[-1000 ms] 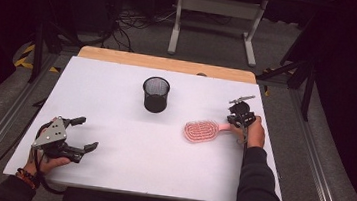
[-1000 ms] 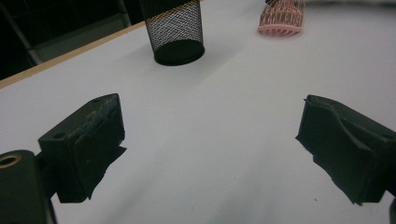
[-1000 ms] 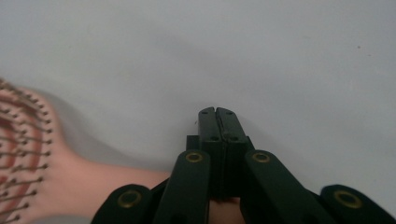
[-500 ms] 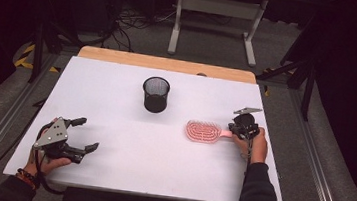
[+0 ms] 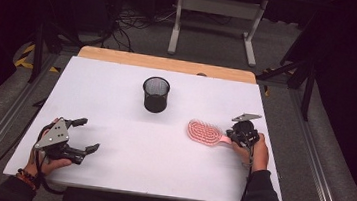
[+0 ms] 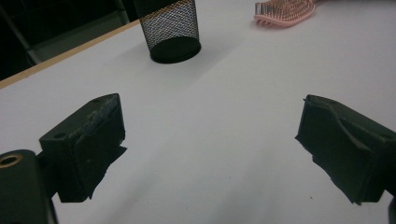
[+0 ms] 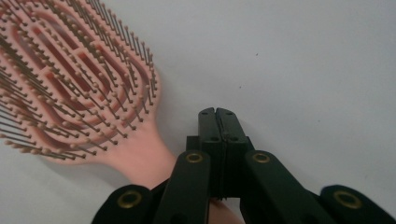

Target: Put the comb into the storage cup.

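A pink hairbrush lies bristles up at the right of the white table, its handle pointing to my right gripper. In the right gripper view the brush has its handle running under the right gripper, whose jaws are shut flat against each other with nothing between the tips. My left gripper rests near the front left corner, open and empty. The left gripper view has its own gripper spread wide over bare table, with the brush far off.
A black mesh cup stands upright at the middle back of the table, also in the left gripper view. A wooden strip edges the far side. Dark floor, cables and a metal frame lie beyond.
My right hand has moved toward the near side and slightly down. The brush handle has swung with it, from angled away to pointing right; the brush head has barely shifted. The left gripper has kept still.
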`<control>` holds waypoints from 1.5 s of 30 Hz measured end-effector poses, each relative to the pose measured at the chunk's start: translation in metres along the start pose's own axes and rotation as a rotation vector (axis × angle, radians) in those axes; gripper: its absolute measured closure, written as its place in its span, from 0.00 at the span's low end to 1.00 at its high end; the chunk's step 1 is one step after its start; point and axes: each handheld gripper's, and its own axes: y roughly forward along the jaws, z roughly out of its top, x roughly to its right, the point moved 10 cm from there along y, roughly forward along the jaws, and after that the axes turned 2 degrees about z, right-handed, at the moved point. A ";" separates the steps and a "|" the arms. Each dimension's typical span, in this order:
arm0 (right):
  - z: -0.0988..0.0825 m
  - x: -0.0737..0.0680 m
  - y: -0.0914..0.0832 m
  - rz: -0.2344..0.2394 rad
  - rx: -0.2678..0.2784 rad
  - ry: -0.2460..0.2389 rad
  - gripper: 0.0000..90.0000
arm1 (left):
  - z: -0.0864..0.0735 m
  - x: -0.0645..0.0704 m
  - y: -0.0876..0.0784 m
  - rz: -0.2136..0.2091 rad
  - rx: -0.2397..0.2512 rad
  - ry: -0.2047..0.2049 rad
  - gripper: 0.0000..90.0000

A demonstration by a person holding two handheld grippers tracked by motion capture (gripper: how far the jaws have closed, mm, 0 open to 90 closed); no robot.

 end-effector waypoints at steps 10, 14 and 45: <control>-0.007 -0.019 -0.007 0.036 0.002 -0.042 1.00 | 0.001 0.001 0.000 -0.001 0.002 0.004 0.09; -0.009 -0.027 -0.009 0.045 0.009 -0.056 1.00 | 0.000 0.001 0.001 -0.002 0.000 0.003 0.09; 0.007 -0.040 -0.040 0.073 0.097 -0.113 0.94 | 0.001 -0.001 -0.002 -0.009 0.000 0.004 0.09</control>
